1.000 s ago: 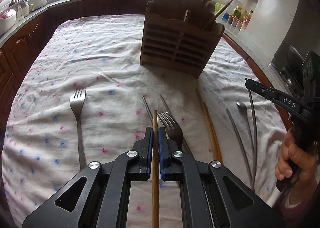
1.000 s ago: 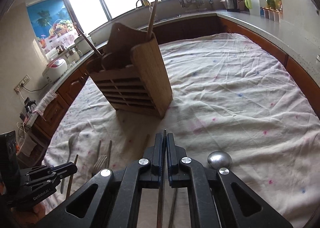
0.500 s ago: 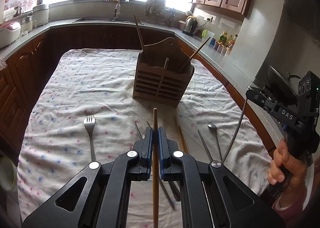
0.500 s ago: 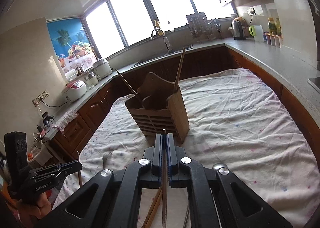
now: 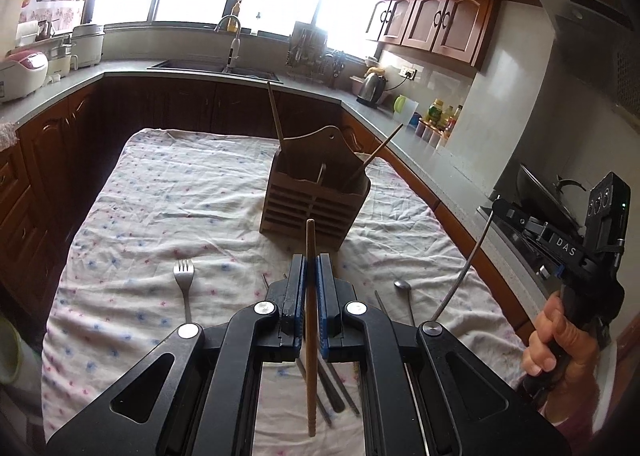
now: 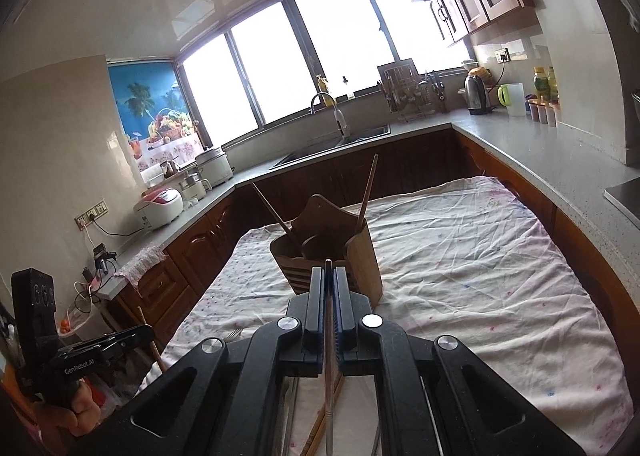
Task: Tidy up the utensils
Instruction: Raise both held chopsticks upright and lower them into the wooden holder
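Below my grippers the table is covered by a rumpled white cloth with small pink and blue flecks. Ahead of my left gripper a slatted wooden utensil holder stands upright on the cloth. A steel fork lies to the left of that gripper, tines pointing away from me. To its right lies a small spoon, and more thin utensils lie partly hidden underneath it.

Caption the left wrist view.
Left gripper clamps a wooden chopstick above the table, facing the holder.
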`<state>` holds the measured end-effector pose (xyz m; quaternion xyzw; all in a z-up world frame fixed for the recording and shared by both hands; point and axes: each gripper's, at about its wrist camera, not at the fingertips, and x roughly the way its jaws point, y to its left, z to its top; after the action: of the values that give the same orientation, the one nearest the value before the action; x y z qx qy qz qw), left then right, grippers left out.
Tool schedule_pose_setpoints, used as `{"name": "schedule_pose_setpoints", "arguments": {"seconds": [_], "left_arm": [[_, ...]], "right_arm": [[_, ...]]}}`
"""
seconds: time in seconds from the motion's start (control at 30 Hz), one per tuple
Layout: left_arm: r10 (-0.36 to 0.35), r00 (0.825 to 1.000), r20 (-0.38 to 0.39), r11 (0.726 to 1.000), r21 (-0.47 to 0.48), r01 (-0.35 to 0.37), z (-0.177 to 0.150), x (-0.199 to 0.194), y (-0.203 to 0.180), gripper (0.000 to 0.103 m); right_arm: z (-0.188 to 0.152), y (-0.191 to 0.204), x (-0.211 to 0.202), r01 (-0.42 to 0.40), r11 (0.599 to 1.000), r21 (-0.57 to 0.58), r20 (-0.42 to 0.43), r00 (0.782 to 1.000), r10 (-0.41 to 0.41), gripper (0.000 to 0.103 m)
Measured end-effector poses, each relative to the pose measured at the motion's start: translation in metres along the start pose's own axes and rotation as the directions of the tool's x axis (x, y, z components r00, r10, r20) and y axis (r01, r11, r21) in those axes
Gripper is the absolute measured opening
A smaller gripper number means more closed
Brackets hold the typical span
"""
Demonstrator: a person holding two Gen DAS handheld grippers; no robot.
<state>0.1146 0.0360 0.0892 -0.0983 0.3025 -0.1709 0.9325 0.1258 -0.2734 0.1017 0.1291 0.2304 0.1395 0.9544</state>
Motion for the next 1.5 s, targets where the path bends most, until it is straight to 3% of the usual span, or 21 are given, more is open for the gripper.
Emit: {"name": "schedule_pose_setpoints", "arguments": {"seconds": [0.53,0.93,1.5], "left_arm": [[0.01,0.995,0.097,1.0,-0.001,-0.01,0.039,0.001,0.006,0.004],[0.015,0.984,0.179,1.0,-0.007,-0.014,0.086,0.015,0.013,0.004],[0.03,0.944,0.33,0.999,0.003,-0.033,0.177,0.053,0.011,0.004]], "right_arm": [[0.016,0.001,0.009,-0.001,1.0,-0.003,0.03,1.0,0.001,0.004],[0.052,0.006,0.025,0.002,1.0,-0.006,0.108,0.994,-0.001,0.004],[0.116,0.006,0.069,0.018,1.0,-0.014,0.227,0.974,-0.014,0.004]]}}
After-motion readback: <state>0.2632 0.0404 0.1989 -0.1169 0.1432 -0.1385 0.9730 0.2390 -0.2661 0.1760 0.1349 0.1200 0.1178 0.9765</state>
